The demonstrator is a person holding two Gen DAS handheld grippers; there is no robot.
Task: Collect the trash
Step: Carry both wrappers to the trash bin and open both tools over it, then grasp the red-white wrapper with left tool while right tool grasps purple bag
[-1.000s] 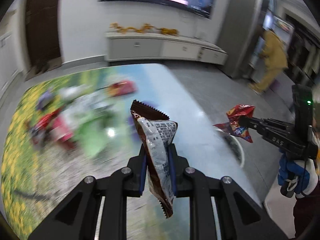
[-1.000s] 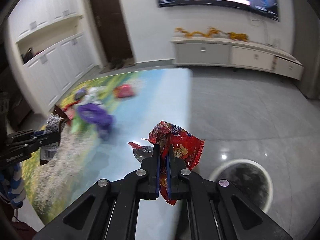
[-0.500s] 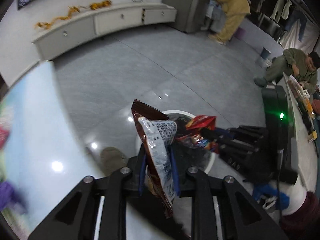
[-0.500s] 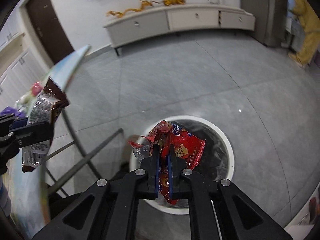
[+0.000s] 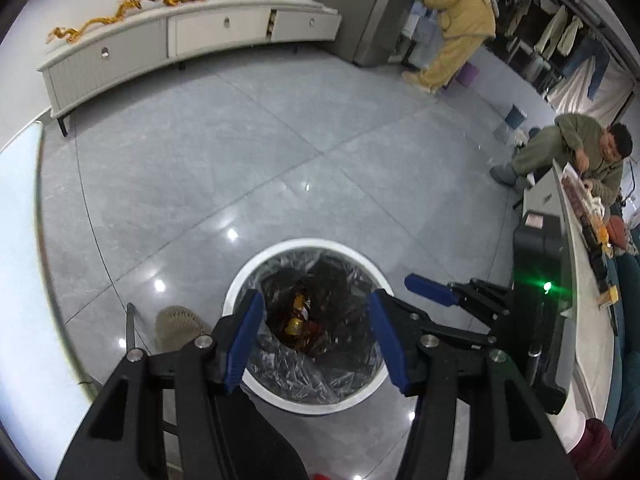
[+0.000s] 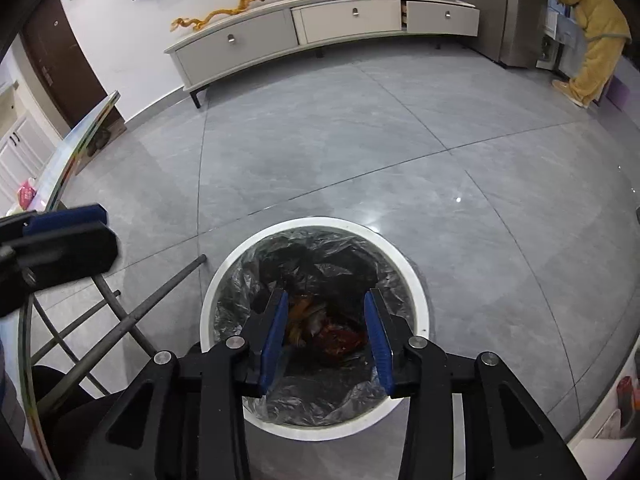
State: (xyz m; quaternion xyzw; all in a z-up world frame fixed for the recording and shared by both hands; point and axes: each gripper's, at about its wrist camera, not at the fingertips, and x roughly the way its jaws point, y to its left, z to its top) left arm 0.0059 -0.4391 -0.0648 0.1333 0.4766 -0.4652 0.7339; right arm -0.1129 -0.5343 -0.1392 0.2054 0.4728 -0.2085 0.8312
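Note:
A round white trash bin (image 5: 304,246) lined with a dark plastic bag stands on the grey floor, also in the right wrist view (image 6: 416,280). Wrappers (image 5: 298,322) lie at its bottom, red and orange ones in the right wrist view (image 6: 332,330). My left gripper (image 5: 316,336) is open and empty above the bin. My right gripper (image 6: 325,330) is open and empty above the bin too; one of its blue pads shows in the left wrist view (image 5: 430,290). The left gripper's finger shows at the left of the right wrist view (image 6: 60,244).
The glass table's edge (image 6: 72,160) and its metal legs (image 6: 132,312) stand left of the bin. A low white cabinet (image 5: 180,36) lines the far wall. One person stands at the back (image 5: 460,20), another sits at a counter (image 5: 580,156) on the right.
Both grippers have opened over the bin. The brown-and-silver wrapper and the red wrapper have left the jaws and now lie in the bin.

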